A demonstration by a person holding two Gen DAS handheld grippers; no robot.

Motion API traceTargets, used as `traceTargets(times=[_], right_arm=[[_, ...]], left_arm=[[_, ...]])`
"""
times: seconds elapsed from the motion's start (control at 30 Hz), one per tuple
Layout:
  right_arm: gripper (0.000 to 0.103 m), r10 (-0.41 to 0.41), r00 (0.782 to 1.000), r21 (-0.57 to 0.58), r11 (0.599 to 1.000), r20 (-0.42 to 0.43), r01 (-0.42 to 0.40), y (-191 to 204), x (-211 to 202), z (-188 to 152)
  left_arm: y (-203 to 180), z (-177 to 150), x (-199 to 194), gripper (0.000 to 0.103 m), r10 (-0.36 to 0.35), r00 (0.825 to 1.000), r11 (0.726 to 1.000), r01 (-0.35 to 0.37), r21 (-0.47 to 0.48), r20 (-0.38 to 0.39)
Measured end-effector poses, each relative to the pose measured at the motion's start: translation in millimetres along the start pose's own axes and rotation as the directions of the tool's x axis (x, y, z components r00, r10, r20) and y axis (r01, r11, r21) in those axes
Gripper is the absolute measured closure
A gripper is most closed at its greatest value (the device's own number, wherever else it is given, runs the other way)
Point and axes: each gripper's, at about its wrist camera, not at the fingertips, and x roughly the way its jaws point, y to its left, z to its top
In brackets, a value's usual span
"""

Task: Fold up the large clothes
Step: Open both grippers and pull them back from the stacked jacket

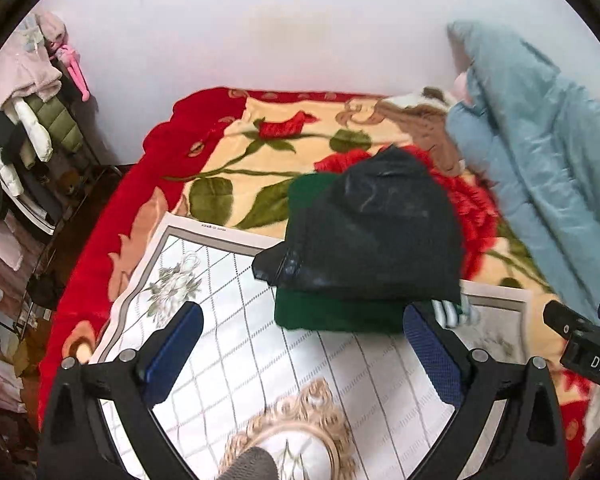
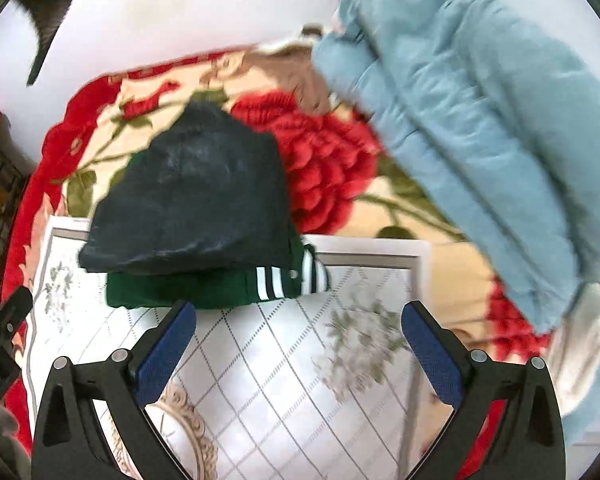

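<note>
Both the left gripper (image 1: 302,320) and right gripper (image 2: 298,318) were held wide and empty above the patterned mat (image 1: 228,280), where the folded dark garment (image 1: 376,232) was stacked on the green one (image 1: 336,314), so the blue padded coat (image 2: 480,128) would best be drawn flat onto the mat first.

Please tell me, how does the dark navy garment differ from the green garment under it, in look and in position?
The dark navy garment lies on top; the green garment lies beneath it, on the white patterned mat.
The navy one is plain, while the green one has white stripes at its right end.
The navy one shows almost whole; of the green one only a front strip and right end show.
Both are folded in one stack.
</note>
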Motion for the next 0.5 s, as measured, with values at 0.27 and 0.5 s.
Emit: traceTargets(times=[0.27,0.5], right_arm=[[0.000,-0.041,0.991,0.006,0.999,0.129,0.041,-2,-188,-60],[0.000,-0.050,0.973,0.039,0.998,0.224,0.042,-3,-333,-119]], left_arm=[[22,-23,-141,0.001,-0.031,0.998,1.000,0.031,0.002,0.058],[44,-48,-253,0.001,-0.038,0.992,0.999,0.034,0.033,0.119]])
